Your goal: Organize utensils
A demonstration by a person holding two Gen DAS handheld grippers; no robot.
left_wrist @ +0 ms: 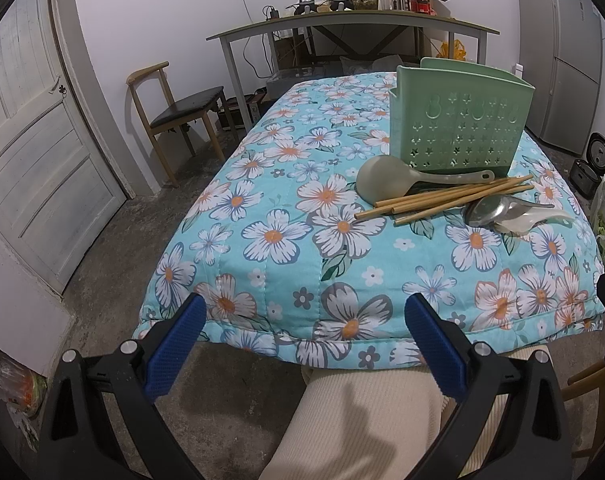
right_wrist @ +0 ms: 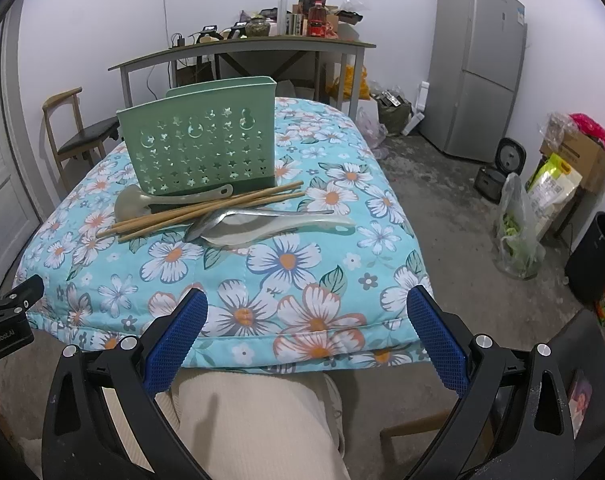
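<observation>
A floral quilt (right_wrist: 286, 264) covers the table; on it a green perforated utensil holder (right_wrist: 200, 148) stands upright; just in front lie its utensils — a rice paddle (right_wrist: 142, 202), bamboo chopsticks (right_wrist: 206, 210) and spoons (right_wrist: 254, 224), overlapping; near the quilt's front edge, the left gripper (left_wrist: 302, 340) and right gripper (right_wrist: 306, 336) gape wide, holding nothing.

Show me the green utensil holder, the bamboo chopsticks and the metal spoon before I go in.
green utensil holder (right_wrist: 200, 148), right wrist view, middle of its perforated front wall.
bamboo chopsticks (right_wrist: 206, 210), right wrist view, mid-length of the bundle.
metal spoon (left_wrist: 488, 211), left wrist view, on its bowl.
</observation>
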